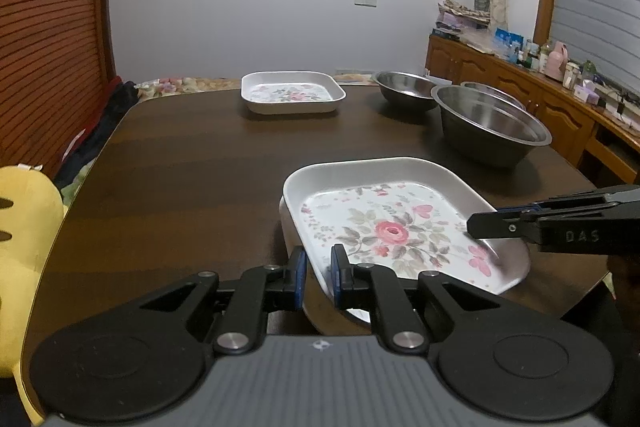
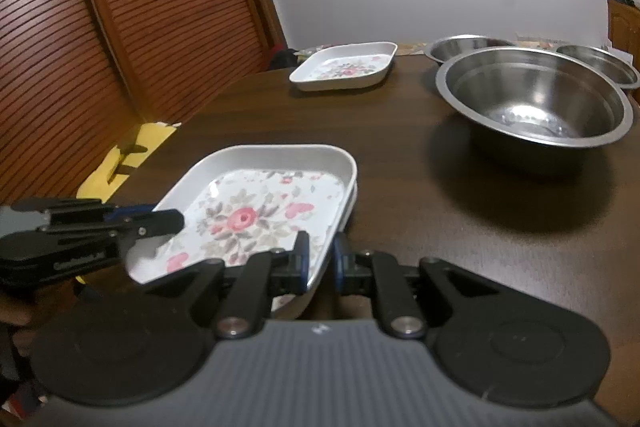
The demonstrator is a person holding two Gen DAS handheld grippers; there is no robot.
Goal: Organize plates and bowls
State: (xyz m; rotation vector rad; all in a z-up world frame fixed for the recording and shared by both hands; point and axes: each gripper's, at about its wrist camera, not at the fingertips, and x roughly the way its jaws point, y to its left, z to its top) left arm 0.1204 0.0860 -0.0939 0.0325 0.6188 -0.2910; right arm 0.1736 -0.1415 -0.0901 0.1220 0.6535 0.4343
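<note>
A: Dark wood surface (image 1: 180,167) is seen, with a white wall behind and a slatted wooden door (image 2: 80,27) at the side. Where is the near floral plate (image 1: 396,227) placed?

B: At the near edge of the surface, stacked on a second white plate just visible beneath it. Its near-left rim is clamped by the left hand-held gripper (image 1: 319,273); the pads are nearly closed on the rim.

A: And the right hand-held gripper (image 2: 321,259)?

B: The opposite near rim of the same plate is pinched by it, jaws equally narrow. The plate is thus held from both sides.

A: Other items?

B: Another floral plate (image 1: 292,93) is set at the far side. Three steel bowls are grouped to the right, the large bowl (image 2: 534,99) nearest, well apart from both grippers.
</note>
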